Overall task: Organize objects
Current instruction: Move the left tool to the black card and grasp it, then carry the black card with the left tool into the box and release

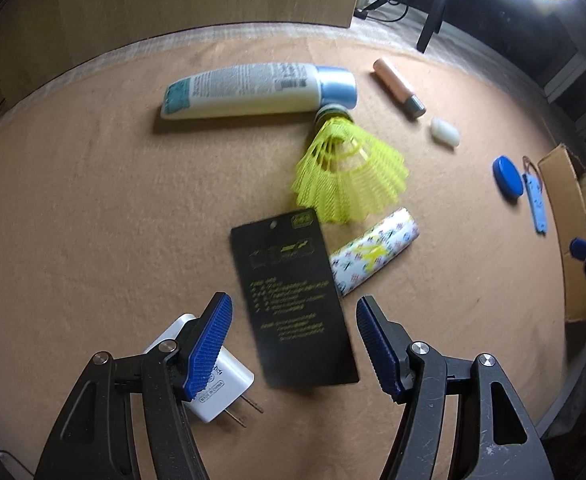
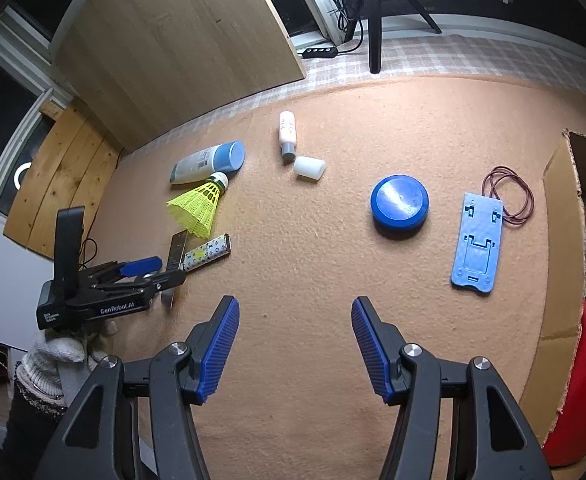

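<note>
My left gripper (image 1: pixel 293 340) hangs over the tan mat (image 1: pixel 93 200) with its two blue pads wide apart, and nothing is pinched between them. Right under the gap lies a flat black card (image 1: pixel 293 300). Its long side runs away from me, and the end with the little hole points toward the far side of the mat, leaning a bit left. A white plug (image 1: pixel 217 384) sits just beside my left pad, with its two metal pins pointing down to the right. Next to the card is a small tube with a pattern (image 1: pixel 375 256), and it slants up to the right. The yellow shuttlecock (image 1: pixel 349 176) lies past it, with its round cap pointing at the big white bottle (image 1: pixel 253 88). That bottle lies on its side, blue cap to the right. My right gripper (image 2: pixel 295 344) is open too and holds nothing, with only bare mat below it. Ahead of it I see a round blue lid (image 2: pixel 399 204) and a blue phone stand (image 2: pixel 477 244), whose long side runs away from me. A cardboard box (image 2: pixel 561 216) stands at the right edge.
</note>
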`<state>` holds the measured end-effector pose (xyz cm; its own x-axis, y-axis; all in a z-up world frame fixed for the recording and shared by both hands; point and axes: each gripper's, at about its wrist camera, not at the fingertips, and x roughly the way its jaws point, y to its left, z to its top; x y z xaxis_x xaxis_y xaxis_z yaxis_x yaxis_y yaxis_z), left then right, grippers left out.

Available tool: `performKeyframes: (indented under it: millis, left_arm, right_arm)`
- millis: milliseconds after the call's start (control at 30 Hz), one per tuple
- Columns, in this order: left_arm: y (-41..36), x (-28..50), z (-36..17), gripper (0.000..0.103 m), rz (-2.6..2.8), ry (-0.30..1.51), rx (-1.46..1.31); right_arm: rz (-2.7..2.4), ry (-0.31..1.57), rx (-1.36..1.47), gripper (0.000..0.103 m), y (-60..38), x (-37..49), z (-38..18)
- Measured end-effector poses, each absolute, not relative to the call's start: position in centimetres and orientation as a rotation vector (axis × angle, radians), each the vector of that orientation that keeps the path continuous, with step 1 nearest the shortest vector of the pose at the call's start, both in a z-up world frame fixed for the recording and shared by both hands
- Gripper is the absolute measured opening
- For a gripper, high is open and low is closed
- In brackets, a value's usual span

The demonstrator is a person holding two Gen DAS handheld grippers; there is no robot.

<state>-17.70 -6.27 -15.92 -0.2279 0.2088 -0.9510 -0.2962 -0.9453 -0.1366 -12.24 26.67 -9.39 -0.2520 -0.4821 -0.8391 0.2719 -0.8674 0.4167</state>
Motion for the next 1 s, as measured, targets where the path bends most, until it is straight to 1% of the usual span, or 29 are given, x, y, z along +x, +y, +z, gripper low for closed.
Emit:
performKeyframes:
  millis: [100, 333, 367, 433, 467, 767, 1000]
  left_arm:
    - [-6.8, -17.5, -16.4, 0.068, 2.239, 0.101, -1.747]
    - [-6.3, -17.2, -16.2, 0.068, 2.276, 0.155, -1.733]
    - [-6.4, -17.2, -16.1, 0.066, 2.283, 0.15, -1.731]
    - [-6.7, -17.1, -16.0, 0.055, 2.301, 0.133, -1.729]
    - [-7.0, -17.1, -15.8, 0.054, 2.305, 0.122, -1.727]
    - [-7.6, -15.6, -15.5, 0.054, 2.307, 0.047, -1.72]
    - [-6.7, -13.6, -13.1, 0.054, 2.354, 0.03, -1.651]
  right_arm:
    - [-2.151, -0.268, 1.549, 0.055, 26.9, -12.3, -9.6]
    - [-2.146, -0.268, 1.55, 0.055, 27.0, -12.2, -9.6]
    - [-2.145, -0.268, 1.548, 0.055, 27.0, -12.2, -9.6]
    - [-2.147, -0.268, 1.547, 0.055, 27.1, -12.0, -9.6]
    - [-2.148, -0.268, 1.548, 0.055, 27.1, -12.0, -9.7]
    - [-2.168, -0.276, 1.541, 0.055, 28.2, -11.7, -9.4]
    - [-2.205, -0.271, 1.507, 0.055, 29.7, -11.0, -8.2]
